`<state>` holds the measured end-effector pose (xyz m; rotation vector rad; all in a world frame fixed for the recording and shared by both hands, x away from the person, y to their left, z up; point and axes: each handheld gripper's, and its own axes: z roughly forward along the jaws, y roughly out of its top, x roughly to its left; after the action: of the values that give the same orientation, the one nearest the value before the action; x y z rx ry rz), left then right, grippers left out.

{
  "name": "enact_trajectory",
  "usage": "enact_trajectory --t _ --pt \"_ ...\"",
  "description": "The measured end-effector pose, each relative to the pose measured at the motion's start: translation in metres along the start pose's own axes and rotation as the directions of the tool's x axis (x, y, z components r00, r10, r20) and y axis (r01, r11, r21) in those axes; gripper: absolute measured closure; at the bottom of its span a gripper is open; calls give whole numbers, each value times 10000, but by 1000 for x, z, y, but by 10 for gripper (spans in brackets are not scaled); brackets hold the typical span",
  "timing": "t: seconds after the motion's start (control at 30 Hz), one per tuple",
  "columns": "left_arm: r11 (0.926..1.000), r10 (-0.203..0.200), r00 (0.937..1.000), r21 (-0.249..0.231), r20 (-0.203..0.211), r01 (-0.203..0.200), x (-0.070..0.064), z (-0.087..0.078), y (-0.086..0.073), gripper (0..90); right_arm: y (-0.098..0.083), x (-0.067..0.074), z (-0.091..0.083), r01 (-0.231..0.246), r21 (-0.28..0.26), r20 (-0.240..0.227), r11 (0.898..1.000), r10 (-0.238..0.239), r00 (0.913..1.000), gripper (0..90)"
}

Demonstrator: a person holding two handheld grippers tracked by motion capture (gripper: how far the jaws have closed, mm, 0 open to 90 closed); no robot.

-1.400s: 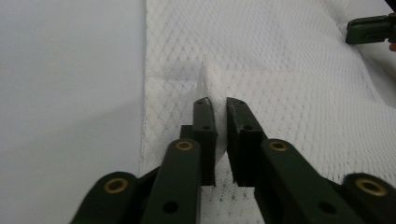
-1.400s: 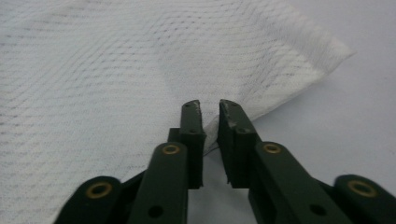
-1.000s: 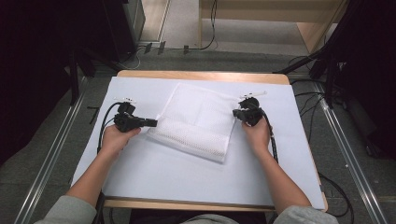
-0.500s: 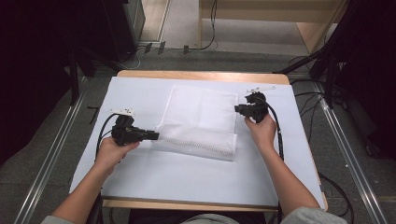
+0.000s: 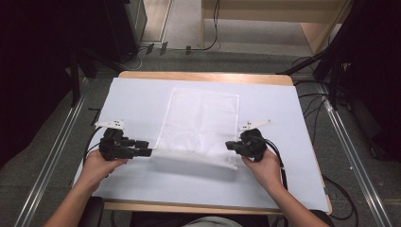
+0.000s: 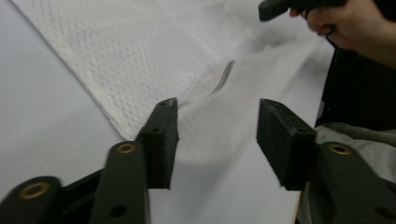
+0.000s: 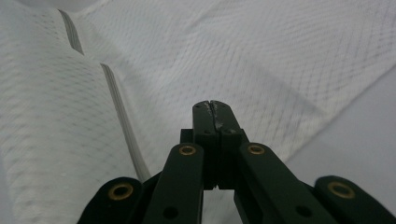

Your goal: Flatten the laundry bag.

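The near edge of the white mesh cloth [image 5: 201,125] is smeared by blur in the left gripper view, between the spread jaws of the left tool [image 6: 217,140], so whether it is touched cannot be told. Whether any cloth is pinched between the closed jaws of the right tool [image 7: 215,112] cannot be told either. The right hand [image 6: 348,23] is cut off by the top and right edges of the left gripper view. The surface [image 5: 142,94] is hidden at its near edge by the forearms.
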<state>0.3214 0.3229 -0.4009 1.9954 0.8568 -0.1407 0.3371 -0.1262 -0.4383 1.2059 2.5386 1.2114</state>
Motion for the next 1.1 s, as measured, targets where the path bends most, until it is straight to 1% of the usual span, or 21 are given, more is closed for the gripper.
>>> enact_trajectory --t 0.07,0.1,0.13,0.2,0.27,0.37,0.43,0.47,0.53,0.57,0.6,0.67,0.7,0.8,0.83,0.87,0.9,0.97,1.0,1.03,1.1 --pt "9995 -23 9996 -329 -282 14 0 -8 1 478 -5 -1 -5 65 10 278 10000 -65 9996 845" --pt "9991 -169 9991 -382 -380 155 3 -8 2 482 -7 -5 -6 31 2 586 10000 -31 9983 808" --pt "9987 -361 9984 -378 -432 344 6 -6 2 488 -7 -10 -7 -66 -22 782 10000 67 9969 803" --pt "9976 -650 9962 -276 -576 635 13 2 5 490 -7 -23 -4 -578 -123 890 9983 587 9943 762" --pt "9975 -705 9950 -161 -713 695 17 11 8 489 -6 -32 4 -968 -64 958 9953 970 9907 676" --pt "9958 -912 9926 -136 -798 904 21 22 12 489 -2 -34 16 -908 11 1283 9959 899 9877 632" --pt "9955 -947 9916 -92 -877 943 22 28 15 489 0 -33 26 -570 350 1695 9978 503 9842 654" --pt "9954 -963 9913 -60 -902 961 22 30 16 490 1 -33 31 -553 562 1751 9969 447 9835 690" --pt "9953 -955 9903 51 -1006 965 21 34 18 494 3 -31 35 -250 501 2192 9984 134 9756 812" --pt "9957 -908 9901 79 -1072 921 20 36 19 496 3 -31 35 -163 507 2236 9986 46 9747 871" --pt "9957 -902 9904 103 -1051 917 18 39 21 497 4 -33 36 -193 484 2097 9986 87 9777 895" --pt "9965 -792 9910 189 -1081 817 14 44 25 501 6 -38 37 -410 468 1870 9981 316 9819 900" --pt "9971 -704 9920 220 -1045 731 11 48 27 503 8 -40 37 -381 476 1765 9981 291 9839 900" --pt "9979 -471 9935 384 -1032 513 1 62 36 525 12 -42 41 -151 405 2114 9991 62 9774 900" --pt "9978 -440 9944 449 -964 485 -3 67 39 527 14 -43 42 -137 361 2223 9993 53 9750 885" --pt "9975 -356 9952 569 -911 409 -8 74 42 530 15 -44 42 -139 197 2284 9997 91 9735 835" --pt "9971 -251 9957 688 -893 313 -12 80 45 532 15 -44 40 -248 41 2274 9997 232 9735 832" --pt "9960 -85 9971 884 -750 151 -20 91 51 537 14 -40 30 -386 2 1826 9993 380 9824 855" --pt "9950 21 9971 997 -759 54 -25 99 54 541 12 -36 24 -490 46 1571 9988 477 9864 899" --pt "9946 3 9974 1038 -718 71 -27 103 55 549 8 -30 18 -544 65 1331 9985 530 9897 900" --pt "9927 74 9978 1205 -655 6 -33 114 59 579 0 -20 12 -671 340 1061 9972 632 9923 900"
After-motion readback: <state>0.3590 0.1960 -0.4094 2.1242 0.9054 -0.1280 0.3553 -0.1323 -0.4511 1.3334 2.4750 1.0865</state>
